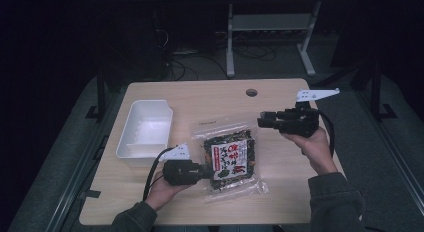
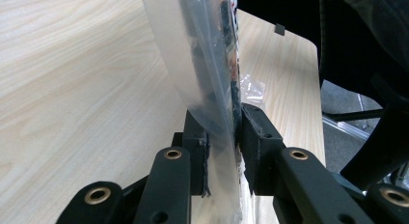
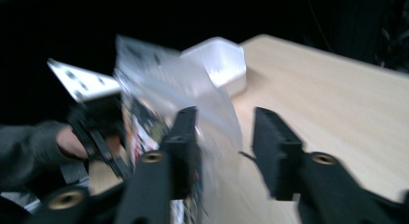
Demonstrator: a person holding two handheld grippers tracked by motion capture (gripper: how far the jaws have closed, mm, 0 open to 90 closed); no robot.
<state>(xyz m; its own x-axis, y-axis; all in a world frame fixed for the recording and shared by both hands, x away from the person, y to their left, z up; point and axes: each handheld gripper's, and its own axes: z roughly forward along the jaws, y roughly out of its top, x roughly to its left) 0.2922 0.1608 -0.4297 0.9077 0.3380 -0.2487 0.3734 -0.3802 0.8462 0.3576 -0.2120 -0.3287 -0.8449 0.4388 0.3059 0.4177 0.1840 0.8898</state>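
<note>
A clear plastic snack bag (image 1: pixel 230 157) with dark contents and a red-and-white label lies across the middle of the wooden table (image 1: pixel 210 92). My left gripper (image 1: pixel 204 172) is shut on the bag's left edge. In the left gripper view the two jaws clamp the clear film (image 2: pixel 202 55) at the left gripper's tips (image 2: pixel 224 125). My right gripper (image 1: pixel 261 121) hovers open just right of the bag's far right corner. In the right gripper view, the right gripper (image 3: pixel 224 125) has nothing between its jaws and the bag (image 3: pixel 159 84) sits to their left, blurred.
A white empty bin (image 1: pixel 145 129) stands at the table's left, also visible as the bin (image 3: pixel 219 60) in the right gripper view. A round cable hole (image 1: pixel 251 92) lies near the far edge. Beyond the table are a metal stand and cables on a dark floor.
</note>
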